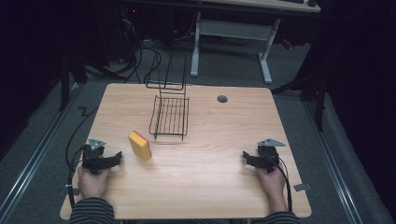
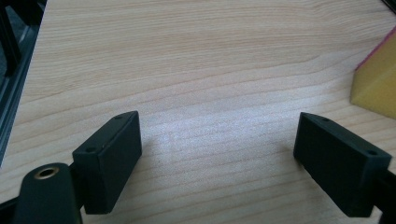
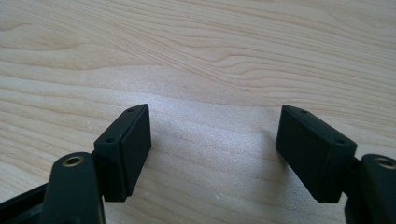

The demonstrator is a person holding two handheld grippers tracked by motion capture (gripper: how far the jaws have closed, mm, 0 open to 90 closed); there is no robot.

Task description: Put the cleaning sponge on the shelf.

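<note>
No readable text, label, brand, number or sign in any view. The sponge (image 1: pixel 140 145) has plain yellow and red faces, no print. The wire rack (image 1: pixel 170 116) carries no tag. The wooden bench (image 1: pixel 210 140) top is bare grain, no sticker or marking; the same grain shows in both gripper views with no lettering. The left gripper (image 1: pixel 116 157) and right gripper (image 1: pixel 246 157) are plain black, and the grey plates on top of them show no legible writing. The second desk at the back is too dark and small to read anything on.
</note>
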